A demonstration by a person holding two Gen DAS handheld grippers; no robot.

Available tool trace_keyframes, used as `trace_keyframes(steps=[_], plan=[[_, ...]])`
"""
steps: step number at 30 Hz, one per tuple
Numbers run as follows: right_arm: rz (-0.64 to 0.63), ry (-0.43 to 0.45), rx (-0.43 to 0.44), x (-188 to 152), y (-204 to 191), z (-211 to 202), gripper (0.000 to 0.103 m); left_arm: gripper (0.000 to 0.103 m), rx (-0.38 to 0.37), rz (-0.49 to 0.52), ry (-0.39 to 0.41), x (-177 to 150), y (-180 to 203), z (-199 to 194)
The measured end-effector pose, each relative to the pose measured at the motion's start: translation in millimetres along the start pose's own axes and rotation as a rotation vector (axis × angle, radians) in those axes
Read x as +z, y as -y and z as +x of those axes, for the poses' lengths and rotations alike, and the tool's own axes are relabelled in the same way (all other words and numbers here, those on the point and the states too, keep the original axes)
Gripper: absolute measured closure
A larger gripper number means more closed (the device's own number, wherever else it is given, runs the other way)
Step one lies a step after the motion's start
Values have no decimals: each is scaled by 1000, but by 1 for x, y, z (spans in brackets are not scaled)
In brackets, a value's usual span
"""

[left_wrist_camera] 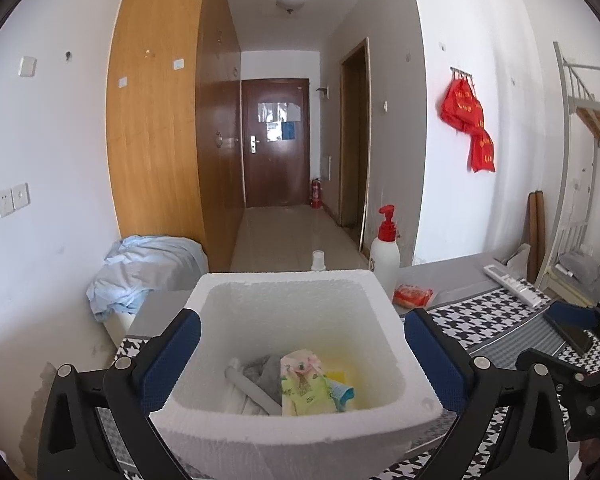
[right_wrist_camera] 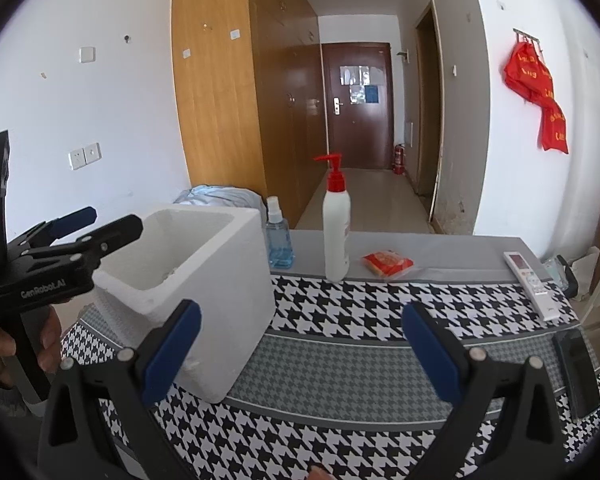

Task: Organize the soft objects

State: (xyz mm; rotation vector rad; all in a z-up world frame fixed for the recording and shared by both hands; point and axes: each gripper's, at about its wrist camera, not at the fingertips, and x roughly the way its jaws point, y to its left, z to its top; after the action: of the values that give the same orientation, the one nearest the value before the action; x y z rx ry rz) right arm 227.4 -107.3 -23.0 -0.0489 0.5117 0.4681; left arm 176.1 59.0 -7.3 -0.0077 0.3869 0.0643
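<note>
Houndstooth cloth [right_wrist_camera: 340, 312] covers the table where we work. Our left gripper [left_wrist_camera: 300, 356] hangs spread wide over the foam box [left_wrist_camera: 284, 432], empty. Inside lie a grey cloth [left_wrist_camera: 260, 372] and patterned pouch [left_wrist_camera: 304, 388]. Our right gripper [right_wrist_camera: 300, 356] is likewise released, beside the box.

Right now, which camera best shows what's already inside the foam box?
The left wrist view: it looks down into the foam box at the soft items on its floor. The right wrist view shows only its outer walls and rim.
</note>
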Motion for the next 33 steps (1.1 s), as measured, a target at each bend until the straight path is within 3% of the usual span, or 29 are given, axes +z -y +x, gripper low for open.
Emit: trace_keyframes(steps=[21,33], plan=[[-23,84,22,-6,-13,-54,0,1,18,-3,118,-15,15,-87],[-48,142,29,-7,-22,-75,0,1,14,-48,132,-25,16,-106]])
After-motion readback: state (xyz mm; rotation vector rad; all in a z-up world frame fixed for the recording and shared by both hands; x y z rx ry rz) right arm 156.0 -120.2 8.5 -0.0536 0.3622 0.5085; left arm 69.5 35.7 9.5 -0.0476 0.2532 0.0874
